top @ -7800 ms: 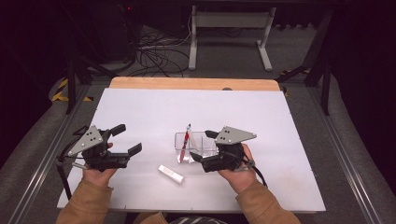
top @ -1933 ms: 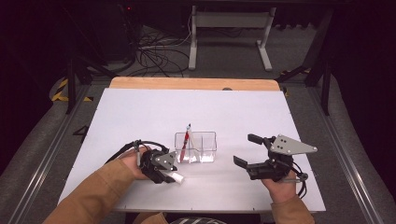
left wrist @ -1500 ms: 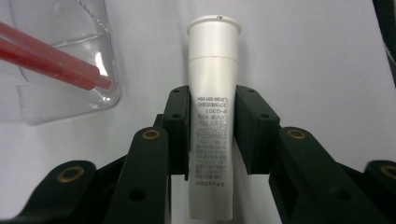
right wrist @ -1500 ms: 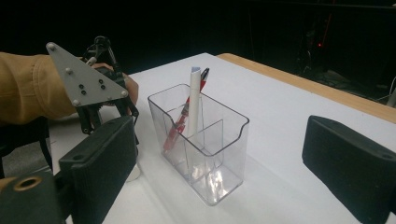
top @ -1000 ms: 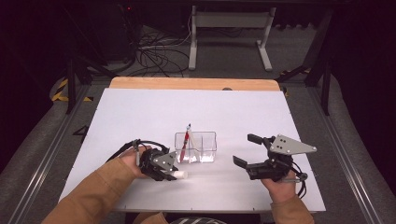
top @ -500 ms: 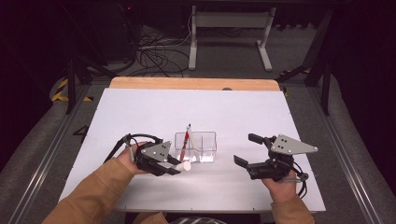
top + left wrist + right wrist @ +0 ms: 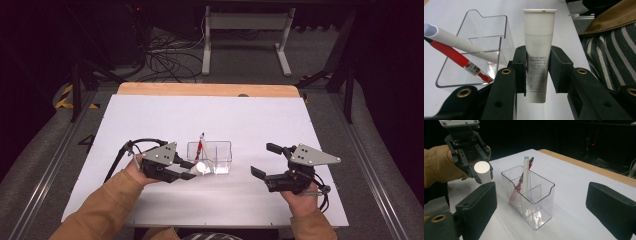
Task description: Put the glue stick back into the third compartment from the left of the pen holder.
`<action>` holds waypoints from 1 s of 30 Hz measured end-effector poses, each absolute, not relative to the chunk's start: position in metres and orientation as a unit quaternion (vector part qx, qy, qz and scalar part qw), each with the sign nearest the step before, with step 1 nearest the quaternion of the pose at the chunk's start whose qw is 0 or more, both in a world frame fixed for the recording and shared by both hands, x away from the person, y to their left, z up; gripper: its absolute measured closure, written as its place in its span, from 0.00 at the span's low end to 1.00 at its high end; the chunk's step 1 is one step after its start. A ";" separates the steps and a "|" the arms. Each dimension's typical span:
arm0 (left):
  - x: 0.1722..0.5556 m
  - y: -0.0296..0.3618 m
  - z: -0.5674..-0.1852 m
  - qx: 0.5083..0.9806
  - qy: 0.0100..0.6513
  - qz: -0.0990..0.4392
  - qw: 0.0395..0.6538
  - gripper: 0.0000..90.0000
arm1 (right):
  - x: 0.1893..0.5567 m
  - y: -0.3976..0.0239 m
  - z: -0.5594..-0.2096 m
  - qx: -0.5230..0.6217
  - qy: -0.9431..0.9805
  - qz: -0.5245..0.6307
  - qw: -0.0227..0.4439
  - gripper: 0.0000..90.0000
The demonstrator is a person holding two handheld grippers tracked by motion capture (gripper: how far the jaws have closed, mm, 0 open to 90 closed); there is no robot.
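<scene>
My left gripper is shut on a white tube with small print, its flat cap end pointing toward the clear holder. The tube hangs lifted just left of the clear plastic holder, close to its near wall. A red pen and a white pen lean in the holder's left rear compartment. My right gripper stands open to the right of the holder, jaws wide apart, nothing between them.
The white table sheet spreads around the holder. A wooden edge runs along the far side. Metal rails flank the table. A striped garment and brown sleeve lie beside the left gripper.
The left gripper took the white tube off the table, lifted it and turned it toward the holder. The right gripper drew back from the holder and has stayed open since.
</scene>
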State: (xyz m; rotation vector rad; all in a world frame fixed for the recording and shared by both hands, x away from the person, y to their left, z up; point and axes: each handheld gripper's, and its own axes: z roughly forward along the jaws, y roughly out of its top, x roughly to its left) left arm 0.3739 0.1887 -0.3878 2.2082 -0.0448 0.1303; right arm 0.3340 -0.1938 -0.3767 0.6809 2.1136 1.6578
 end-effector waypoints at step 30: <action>0.381 0.182 -0.379 0.774 0.115 0.065 0.619 0.77 | 0.337 -0.192 -0.377 0.239 0.750 0.589 0.182 0.12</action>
